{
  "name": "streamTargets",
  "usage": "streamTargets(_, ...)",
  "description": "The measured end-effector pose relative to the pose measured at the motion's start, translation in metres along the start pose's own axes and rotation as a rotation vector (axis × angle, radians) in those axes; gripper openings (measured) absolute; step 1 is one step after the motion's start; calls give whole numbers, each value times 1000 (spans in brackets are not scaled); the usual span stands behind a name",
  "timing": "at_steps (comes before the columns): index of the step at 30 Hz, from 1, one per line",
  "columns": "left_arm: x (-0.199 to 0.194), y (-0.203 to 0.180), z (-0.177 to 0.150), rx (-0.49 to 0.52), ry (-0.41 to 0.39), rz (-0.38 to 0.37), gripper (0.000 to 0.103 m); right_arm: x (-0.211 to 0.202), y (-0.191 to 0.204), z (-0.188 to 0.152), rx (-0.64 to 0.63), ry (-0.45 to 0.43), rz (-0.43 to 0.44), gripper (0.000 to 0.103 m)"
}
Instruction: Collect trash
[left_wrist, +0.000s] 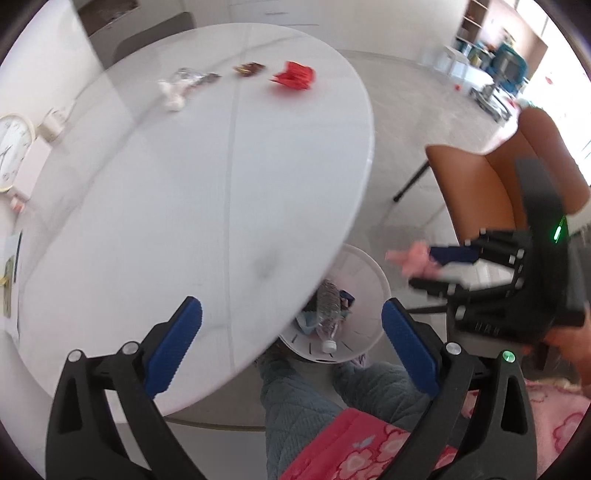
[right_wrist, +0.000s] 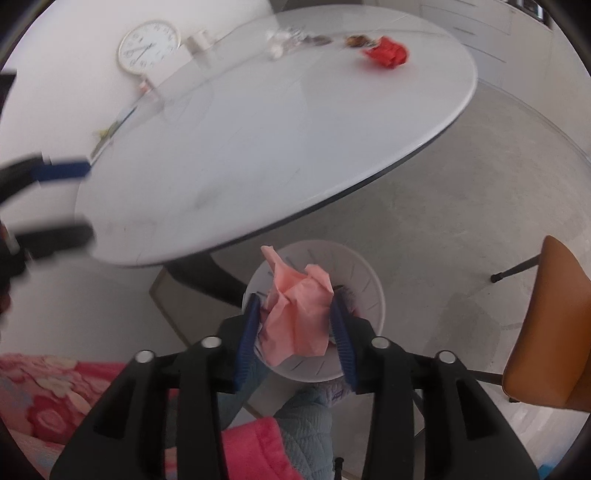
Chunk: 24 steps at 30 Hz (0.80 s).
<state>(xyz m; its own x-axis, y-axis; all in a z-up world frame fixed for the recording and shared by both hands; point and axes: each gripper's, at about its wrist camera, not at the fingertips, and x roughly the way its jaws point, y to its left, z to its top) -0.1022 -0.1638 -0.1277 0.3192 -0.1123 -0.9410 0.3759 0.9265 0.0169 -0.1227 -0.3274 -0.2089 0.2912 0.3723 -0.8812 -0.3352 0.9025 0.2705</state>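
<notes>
We have the right gripper (right_wrist: 295, 325) directly over the white bin (right_wrist: 364, 291) on the floor, just off the near edge of the surface (right_wrist: 258, 129). A crumpled pink paper (right_wrist: 299, 314) sits between its blue pads (right_wrist: 248, 332). The jaws stand partly apart, and we cannot be sure whether the pads are pressing the paper or have already let it go. To finish well, we should keep the gripper centred over the bin's mouth and spread the jaws fully, since light creased paper may cling to the ribbed pads.

Our left gripper (left_wrist: 291, 347) is wide and empty, above the surface's near edge beside the bin.

The bin is round, smooth plastic with slits in its wall; a ridged clear bottle (left_wrist: 328, 317) with a white cap already lies inside. On the far side of the glossy oval surface remain a crushed red wrapper (left_wrist: 293, 75), a small brown wrapper (left_wrist: 249, 69) and a silvery wrapper with a white wad (left_wrist: 184, 85).
</notes>
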Motion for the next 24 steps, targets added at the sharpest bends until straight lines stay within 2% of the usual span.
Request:
streamTargets(1, 0, 3, 0, -14, 0, 4, 94, 4, 2, 0, 4, -2, -5, 66)
streamTargets(4, -2, 13, 2, -52, -5, 20, 94, 4, 6, 4, 11, -3, 0, 73)
streamTargets(5, -3, 15, 3, -62, -12, 26, 94, 2, 7, 6, 10, -9, -8, 79)
streamTargets(11, -15, 27, 7, -95, -56, 53, 94, -34, 17, 26, -7, -90, -100, 99)
streamTargets(18, -32, 38, 17, -129, -113, 71, 94, -69, 18, 49, 7, -164, -116, 101)
streamTargets(24, -41, 43, 21, -160, -147, 86, 94, -77, 24, 54, -14, -181, -132, 101)
